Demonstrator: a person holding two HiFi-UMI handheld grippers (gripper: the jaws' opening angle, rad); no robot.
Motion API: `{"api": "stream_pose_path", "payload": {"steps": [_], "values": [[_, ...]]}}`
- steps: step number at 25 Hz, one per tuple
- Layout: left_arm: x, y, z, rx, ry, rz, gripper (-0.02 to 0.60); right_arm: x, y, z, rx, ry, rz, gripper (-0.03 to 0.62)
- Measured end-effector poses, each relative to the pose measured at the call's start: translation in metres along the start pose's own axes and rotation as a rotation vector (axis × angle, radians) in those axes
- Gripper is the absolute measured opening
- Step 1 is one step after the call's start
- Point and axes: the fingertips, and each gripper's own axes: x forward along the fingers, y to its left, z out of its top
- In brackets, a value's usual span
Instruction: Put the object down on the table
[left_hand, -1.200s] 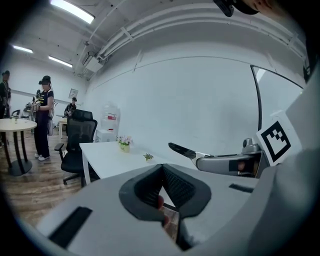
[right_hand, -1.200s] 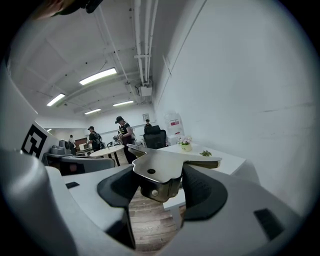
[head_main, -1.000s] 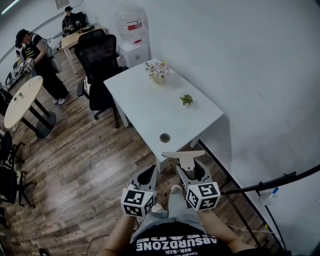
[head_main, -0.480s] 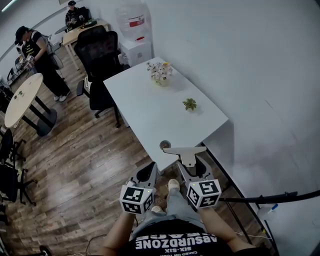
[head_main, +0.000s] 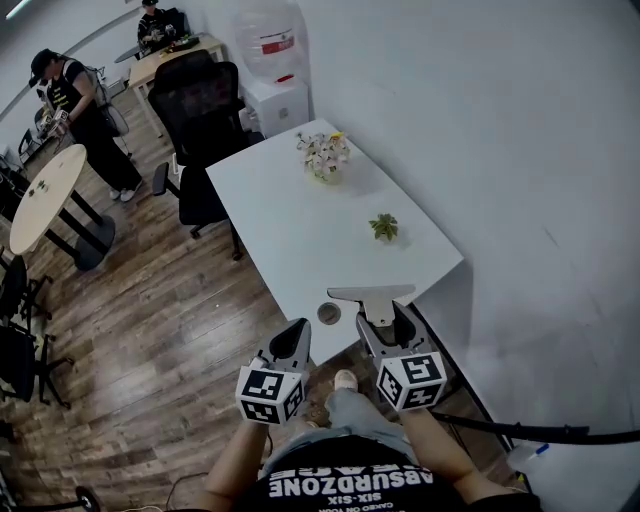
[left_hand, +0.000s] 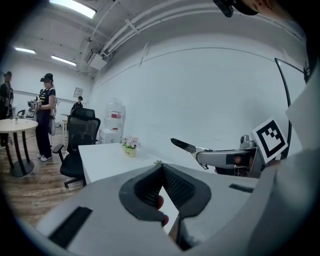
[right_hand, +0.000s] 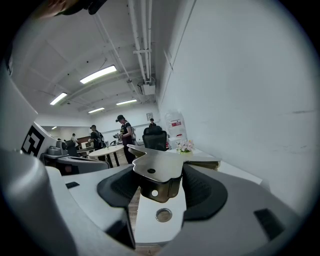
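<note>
Gripping a flat metal bracket (head_main: 372, 296) by its stem in the clamped right gripper (head_main: 385, 315), level over the near end of the white table (head_main: 290, 200), likely for a flat set-down, with the left gripper (head_main: 292, 340) pinched shut on nothing, idle beside it.

The flat grey metal bracket (head_main: 372, 297), broad at its far end and drilled with small holes, sits level, clamped in the right hand-held gripper (head_main: 385, 322), over the near edge of the white tabletop (head_main: 300, 225).
</note>
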Motion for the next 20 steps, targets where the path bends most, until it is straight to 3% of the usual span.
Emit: {"api": "stream_pose_path", "payload": {"steps": [20], "values": [[0.062, 0.023, 0.019, -0.021, -0.009, 0.078, 0.005, 0.063, -0.033, 0.035, -0.057, -0.018, 0.125, 0.261]]}}
